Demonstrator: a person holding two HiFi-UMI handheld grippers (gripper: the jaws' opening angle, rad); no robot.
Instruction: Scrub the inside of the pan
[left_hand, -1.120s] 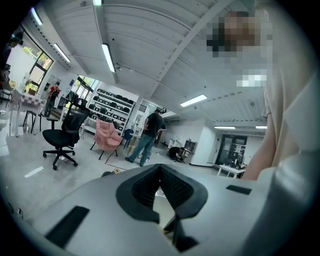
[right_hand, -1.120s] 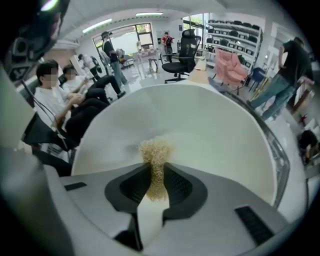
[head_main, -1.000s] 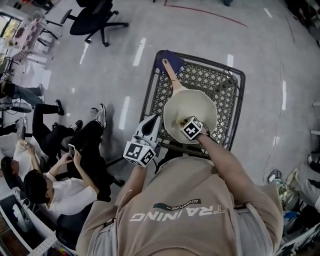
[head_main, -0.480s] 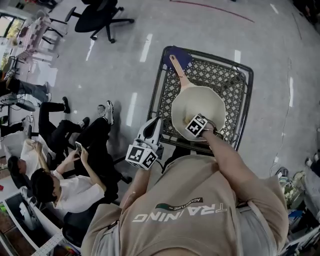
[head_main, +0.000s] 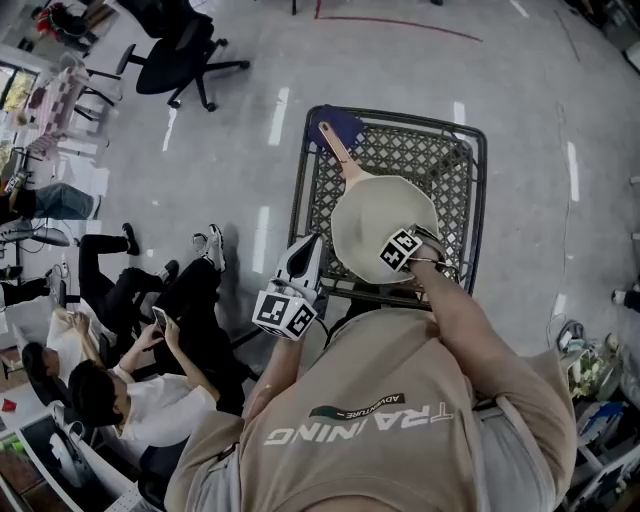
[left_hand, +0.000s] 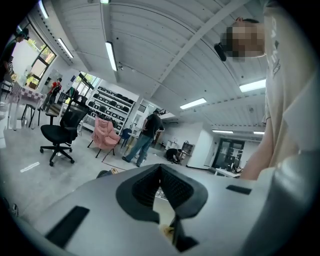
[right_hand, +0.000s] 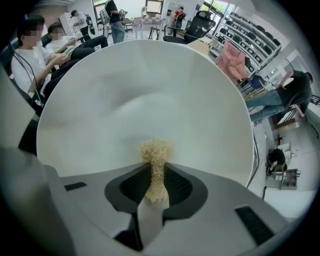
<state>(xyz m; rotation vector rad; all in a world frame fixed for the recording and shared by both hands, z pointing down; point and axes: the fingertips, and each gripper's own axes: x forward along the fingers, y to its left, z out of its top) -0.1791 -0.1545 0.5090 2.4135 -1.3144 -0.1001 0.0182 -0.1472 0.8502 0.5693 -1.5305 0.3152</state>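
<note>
The right gripper has its jaws clamped on a tan, wiry scrubber. It looks soft and springy, and its tuft pokes past the tips toward the cream pan directly beneath. The pan looks stiff, smooth and apt to skate on the mesh surface. Its long handle, beyond the jaws, is probably the best steadying hold. The left gripper has its jaws drawn together and seemingly empty.

One pan and one wire basket fill the centre, with one scrub pad. Two grippers show: the left gripper and the right gripper. One office chair stands upper left.
</note>
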